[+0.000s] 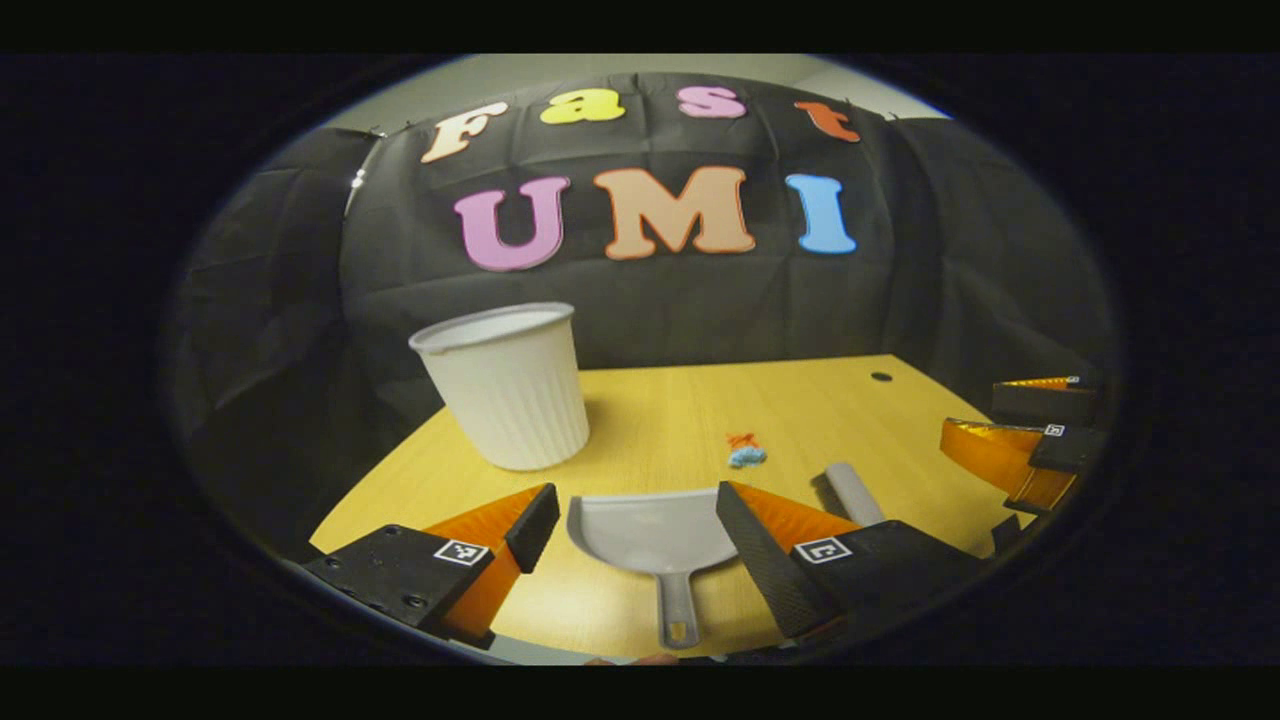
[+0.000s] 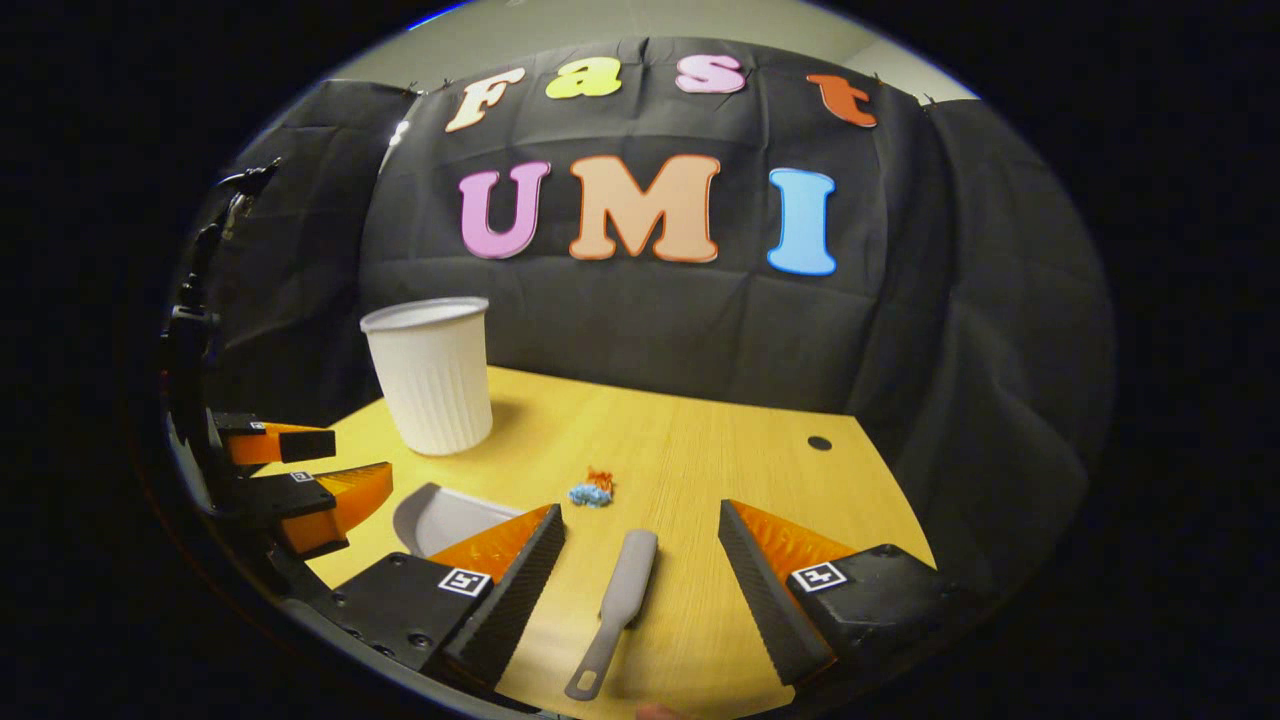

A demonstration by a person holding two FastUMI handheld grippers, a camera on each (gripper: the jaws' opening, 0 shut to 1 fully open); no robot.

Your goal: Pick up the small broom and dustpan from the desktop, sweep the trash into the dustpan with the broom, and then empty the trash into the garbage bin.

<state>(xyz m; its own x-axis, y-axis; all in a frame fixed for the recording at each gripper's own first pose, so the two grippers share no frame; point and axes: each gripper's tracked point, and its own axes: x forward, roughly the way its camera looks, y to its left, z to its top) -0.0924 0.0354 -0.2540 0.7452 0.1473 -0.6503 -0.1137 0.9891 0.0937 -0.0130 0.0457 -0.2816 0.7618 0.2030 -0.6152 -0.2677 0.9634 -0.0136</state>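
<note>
A grey dustpan lies flat on the wooden desktop, handle toward me. My left gripper hovers open just above it, one finger on each side of the pan. The grey broom lies lengthwise on the desk between the fingers of my open right gripper, untouched. A small heap of red and blue trash sits just beyond the broom, also seen as trash right of the dustpan. The white ribbed garbage bin stands upright at the back left.
The desk has a small dark hole near its far right edge. Black cloth walls close in the back and sides. The left gripper shows at the left of the right gripper view, beside the dustpan.
</note>
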